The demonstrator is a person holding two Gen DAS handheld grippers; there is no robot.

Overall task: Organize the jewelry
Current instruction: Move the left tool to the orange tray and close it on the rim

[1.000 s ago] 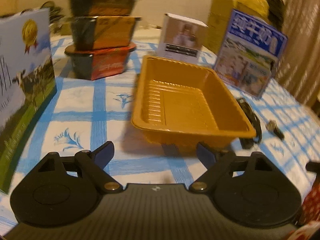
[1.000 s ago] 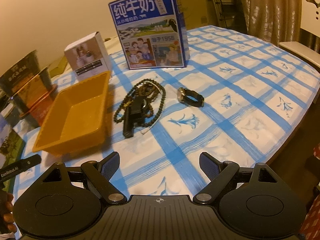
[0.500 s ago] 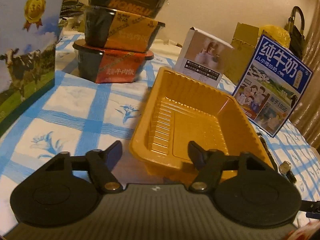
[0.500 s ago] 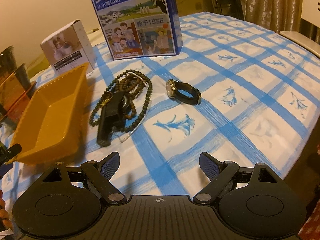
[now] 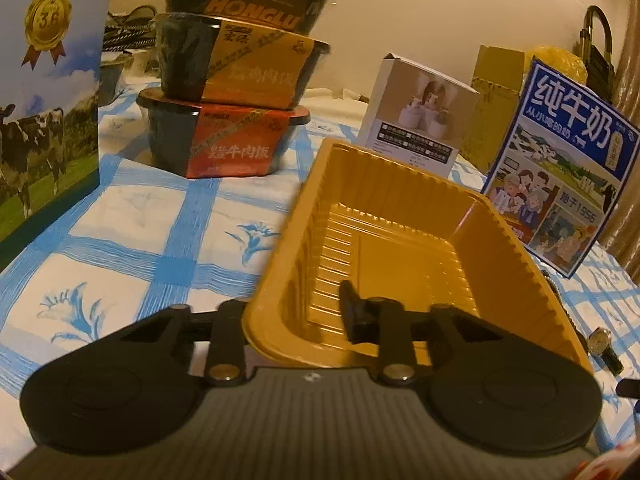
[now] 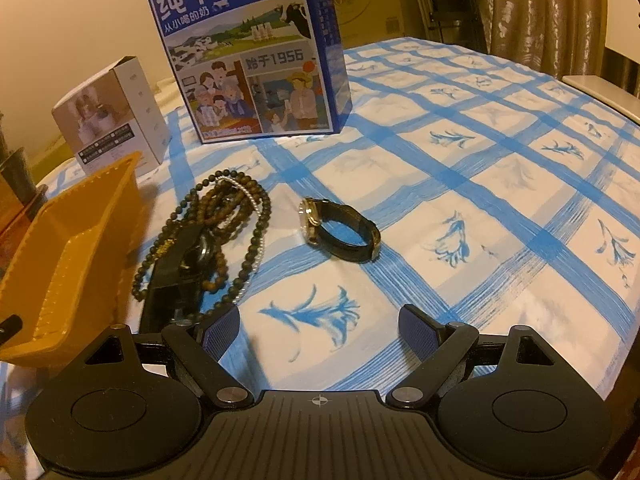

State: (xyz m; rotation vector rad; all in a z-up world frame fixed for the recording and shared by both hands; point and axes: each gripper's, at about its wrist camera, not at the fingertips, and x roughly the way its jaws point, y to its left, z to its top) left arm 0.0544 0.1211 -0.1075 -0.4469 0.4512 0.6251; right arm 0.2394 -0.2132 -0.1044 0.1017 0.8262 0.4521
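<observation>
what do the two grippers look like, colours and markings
Both are matte black. The right gripper has two round discs, angular link arms with brass-coloured pivot pins, a ribbed grey centre plate bearing a small white cross emblem, and fingers with blue textured pads. The left gripper matches, though its pads look dark.

On the blue-checked tablecloth (image 6: pixel 500 168), a tangle of bead necklaces (image 6: pixel 224 224) is seen just beside the orange tray (image 6: pixel 72 248), with a black-strapped watch (image 6: pixel 340 232) lying apart to their right. The right gripper (image 6: pixel 320 330) is held with jaws wide apart above bare cloth, nothing between them. A blue milk carton (image 6: pixel 256 52) and a small white box (image 6: pixel 116 112) are stood behind.
</observation>
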